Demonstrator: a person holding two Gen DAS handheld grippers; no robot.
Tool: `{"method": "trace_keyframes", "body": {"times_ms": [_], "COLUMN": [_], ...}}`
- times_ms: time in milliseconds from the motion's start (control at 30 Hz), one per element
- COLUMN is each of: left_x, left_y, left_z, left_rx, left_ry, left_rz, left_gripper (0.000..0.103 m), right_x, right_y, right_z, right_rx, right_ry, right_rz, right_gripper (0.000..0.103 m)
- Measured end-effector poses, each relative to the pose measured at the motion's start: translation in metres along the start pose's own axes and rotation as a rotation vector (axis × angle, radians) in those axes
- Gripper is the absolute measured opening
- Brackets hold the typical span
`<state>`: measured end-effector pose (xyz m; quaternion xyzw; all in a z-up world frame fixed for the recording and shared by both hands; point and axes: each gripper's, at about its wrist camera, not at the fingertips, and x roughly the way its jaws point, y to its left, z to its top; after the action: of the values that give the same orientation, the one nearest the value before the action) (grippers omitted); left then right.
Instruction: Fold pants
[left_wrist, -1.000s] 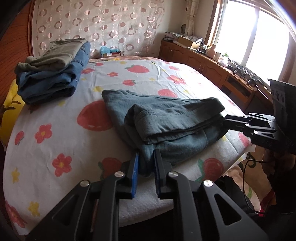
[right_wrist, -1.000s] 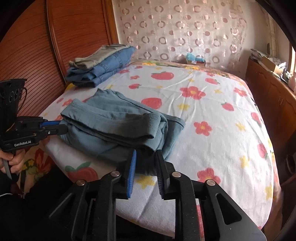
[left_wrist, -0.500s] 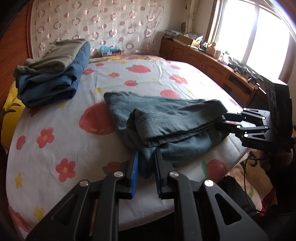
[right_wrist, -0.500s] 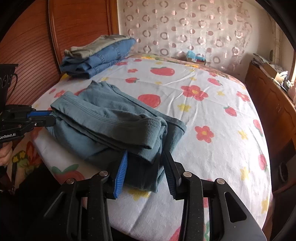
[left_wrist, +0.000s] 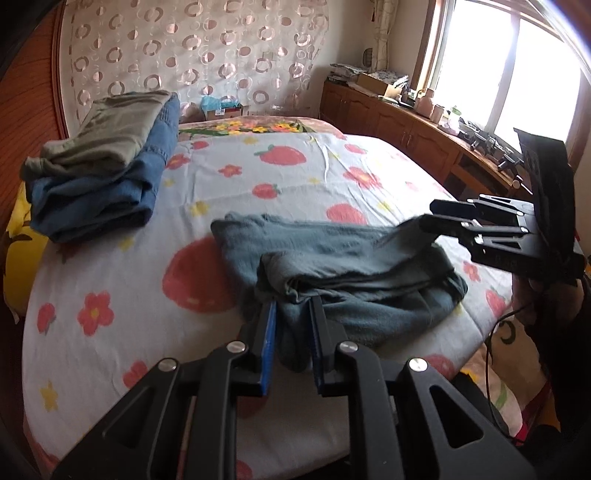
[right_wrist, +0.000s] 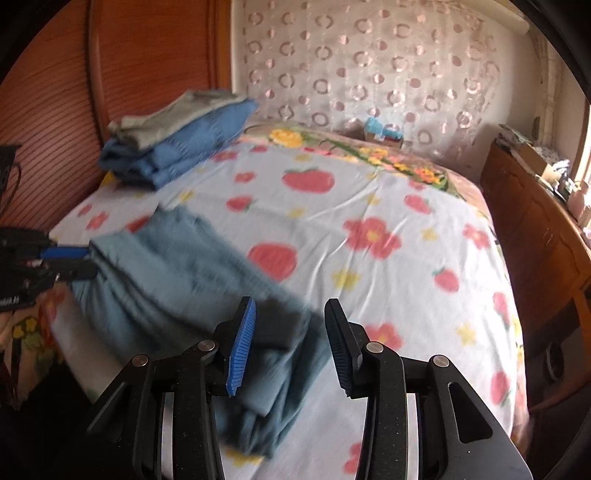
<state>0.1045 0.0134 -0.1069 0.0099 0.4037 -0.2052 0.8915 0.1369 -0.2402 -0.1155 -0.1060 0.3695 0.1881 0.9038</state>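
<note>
Teal pants (left_wrist: 343, 258) — left tool (left_wrist: 291, 334) clamps them | right tool (right_wrist: 290, 343) agape — empty

I see a bed (left_wrist: 303, 177) covered by a white sheet printed with red strawberries, red flowers and small yellow blossoms, its far end showing a strip of a different floral cover. On its near edge lie the grey-blue pants (left_wrist: 354, 273), bunched in loose folds with one end at the very edge of the mattress. Well apart, at the far corner by the wooden headboard, I see a stack of folded clothes (left_wrist: 107, 162), olive-grey pants on top of blue jeans.
</note>
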Motion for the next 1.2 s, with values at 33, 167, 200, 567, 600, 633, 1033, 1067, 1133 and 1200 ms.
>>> {"method": "trace_keyframes", "body": {"times_ms": [33, 167, 200, 567, 600, 633, 1033, 1067, 1133, 1200], "left_x": [0.0, -0.002, -0.002, -0.001, 0.001, 0.002, 0.007, 0.009, 0.013, 0.016], "left_y": [0.0, -0.002, -0.002, 0.003, 0.004, 0.005, 0.003, 0.004, 0.005, 0.004], "left_z": [0.003, 0.004, 0.004, -0.004, -0.005, -0.006, -0.016, -0.014, -0.009, -0.002], "left_rx": [0.0, 0.014, 0.016, 0.028, 0.026, 0.026, 0.066, 0.063, 0.055, 0.054], "left_ry": [-0.005, -0.003, 0.0, 0.032, 0.037, 0.041, 0.083, 0.086, 0.083, 0.069], "left_rz": [-0.001, -0.003, -0.003, 0.023, 0.026, 0.026, 0.013, 0.012, 0.014, 0.023], "left_gripper": [0.015, 0.015, 0.015, 0.021, 0.021, 0.021, 0.021, 0.021, 0.021, 0.021], "right_x": [0.0, -0.01, -0.013, -0.018, -0.017, -0.015, 0.014, 0.015, 0.018, 0.02], "right_y": [-0.005, -0.015, -0.016, 0.01, 0.014, 0.018, 0.017, 0.016, 0.013, 0.01], "right_z": [0.005, 0.009, 0.007, -0.031, -0.033, -0.035, -0.036, -0.034, -0.027, -0.017], "right_rx": [0.01, 0.045, 0.051, 0.024, 0.008, -0.009, -0.063, -0.066, -0.068, -0.068], "right_ry": [-0.006, -0.03, -0.033, 0.027, 0.035, 0.045, 0.122, 0.12, 0.112, 0.097], "right_rz": [-0.011, -0.004, 0.013, 0.122, 0.125, 0.124, 0.057, 0.05, 0.033, 0.011], "right_gripper": [0.039, 0.039, 0.039, 0.055, 0.055, 0.055, 0.055, 0.055, 0.055, 0.055]}}
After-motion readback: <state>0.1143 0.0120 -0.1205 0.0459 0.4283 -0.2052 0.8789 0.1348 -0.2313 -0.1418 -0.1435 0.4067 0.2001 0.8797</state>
